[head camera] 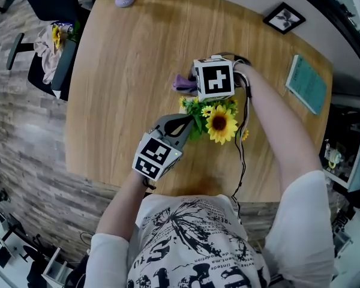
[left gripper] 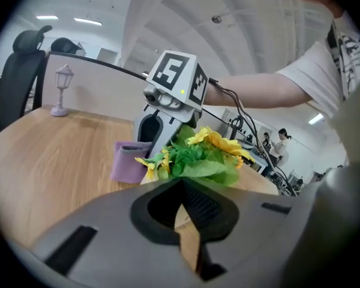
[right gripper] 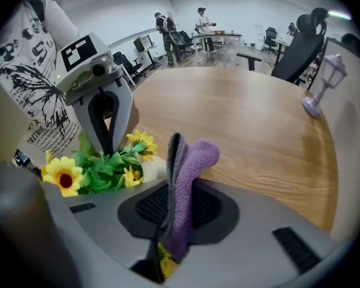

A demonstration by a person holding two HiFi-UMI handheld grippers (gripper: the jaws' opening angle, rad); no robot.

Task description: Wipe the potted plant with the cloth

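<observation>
1. The potted plant (head camera: 216, 120) is a small bunch of sunflowers. One large bloom has yellow petals round a dark brown centre. Smaller yellow blooms sit among bright green leaves, and a pale edge shows beneath them.
2. It stands near the middle of the wooden worktop (head camera: 126, 71), between the two grippers.
3. The plant is upright, its long axis straight up from the worktop. The large bloom faces upward into the head view.
4. The cloth (right gripper: 192, 161) is purple and fleecy, folded double with a rounded free end.
5. Its long axis runs out along the jaws that hold it. In the left gripper view it hangs down just beside the plant's small outer blooms. Whether it touches them cannot be told.
6. The right gripper (right gripper: 175, 204) is clamped on the cloth, which sticks out past its tips. It points steeply down at the far side of the plant.
7. The left gripper (head camera: 189, 125) has its jaws fully together, tips in the near leaves. Whether a leaf is nipped between them cannot be made out.
</observation>
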